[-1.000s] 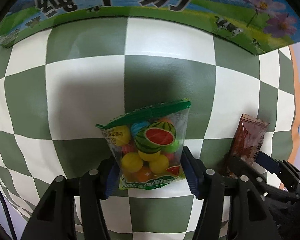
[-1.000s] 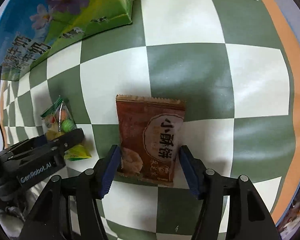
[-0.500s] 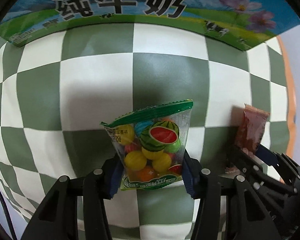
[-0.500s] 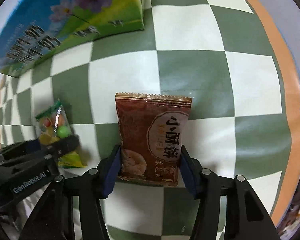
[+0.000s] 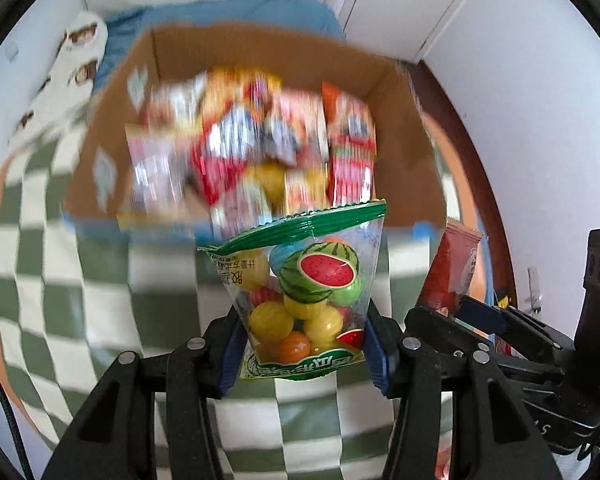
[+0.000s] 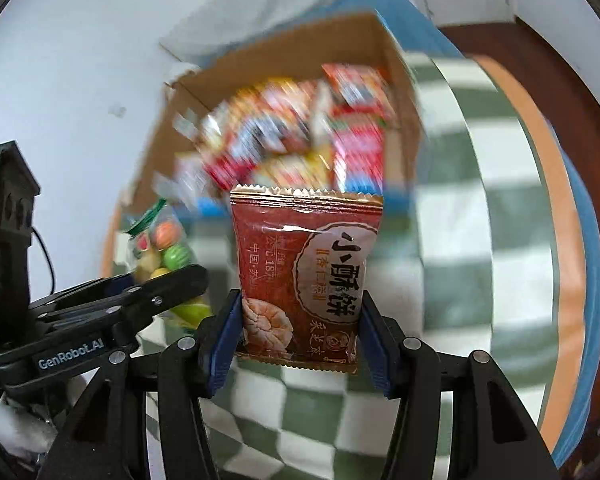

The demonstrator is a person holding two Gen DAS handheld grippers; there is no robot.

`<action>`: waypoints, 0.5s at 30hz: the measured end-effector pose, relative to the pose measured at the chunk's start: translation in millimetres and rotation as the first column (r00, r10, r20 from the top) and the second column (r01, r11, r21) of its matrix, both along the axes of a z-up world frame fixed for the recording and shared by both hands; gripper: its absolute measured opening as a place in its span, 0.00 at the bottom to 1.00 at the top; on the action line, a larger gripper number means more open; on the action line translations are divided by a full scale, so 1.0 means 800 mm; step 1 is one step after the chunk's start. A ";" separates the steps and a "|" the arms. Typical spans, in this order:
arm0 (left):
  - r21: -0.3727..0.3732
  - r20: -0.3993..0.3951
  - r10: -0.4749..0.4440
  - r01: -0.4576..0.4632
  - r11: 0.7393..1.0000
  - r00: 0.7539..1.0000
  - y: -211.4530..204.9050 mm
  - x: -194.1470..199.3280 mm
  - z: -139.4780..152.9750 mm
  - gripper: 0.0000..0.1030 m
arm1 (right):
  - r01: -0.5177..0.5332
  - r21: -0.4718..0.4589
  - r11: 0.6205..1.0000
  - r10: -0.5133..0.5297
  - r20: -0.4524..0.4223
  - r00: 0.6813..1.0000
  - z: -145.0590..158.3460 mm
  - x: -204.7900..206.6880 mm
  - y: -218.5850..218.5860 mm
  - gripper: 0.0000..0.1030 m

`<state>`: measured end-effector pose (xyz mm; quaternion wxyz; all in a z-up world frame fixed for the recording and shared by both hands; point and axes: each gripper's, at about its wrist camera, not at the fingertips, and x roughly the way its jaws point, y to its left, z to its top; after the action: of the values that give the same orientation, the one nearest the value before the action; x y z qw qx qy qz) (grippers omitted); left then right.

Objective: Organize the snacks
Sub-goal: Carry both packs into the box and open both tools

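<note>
Fruit-candy bag pinched upright between left gripper pads, brown pastry packet likewise clamped in right gripper, both lifted over checkered tablecloth, just in front of the open cardboard box full of blurred snack packs.

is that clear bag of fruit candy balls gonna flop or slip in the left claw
The candy bag probably sags little: it stands upright above the left claw. Its glossy film could slip. The round candies inside would likely shift and bulge if squeezed.
</note>
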<state>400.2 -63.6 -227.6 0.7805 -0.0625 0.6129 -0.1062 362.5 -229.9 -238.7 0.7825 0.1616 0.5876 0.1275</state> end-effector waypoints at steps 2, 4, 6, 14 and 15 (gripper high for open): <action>0.025 0.017 -0.002 0.001 1.000 1.000 0.012 0.030 0.003 0.47 | -0.012 -0.021 1.000 0.013 0.047 0.999 0.022 0.032 0.000 0.56; 0.063 0.029 0.018 -0.020 0.998 0.999 0.032 0.066 0.004 0.47 | -0.007 -0.059 0.998 0.012 0.083 0.996 0.030 0.070 0.009 0.56; 0.092 0.015 0.042 -0.043 0.995 0.999 0.049 0.107 -0.003 0.47 | 0.001 -0.092 0.996 0.007 0.087 0.996 0.019 0.119 0.025 0.56; 0.173 -0.085 0.099 -0.083 0.981 0.992 0.097 0.216 -0.077 0.48 | 0.002 -0.196 0.981 0.003 0.024 1.000 -0.030 0.249 0.040 0.56; 0.176 -0.101 0.100 -0.081 0.981 0.990 0.100 0.223 -0.085 0.48 | -0.011 -0.212 0.977 0.013 0.010 1.000 -0.038 0.259 0.045 0.56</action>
<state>578.3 16.3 -295.5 0.7524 -0.0289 0.6580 -0.0139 570.0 -193.8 -269.3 0.7978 0.0732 0.5944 0.0698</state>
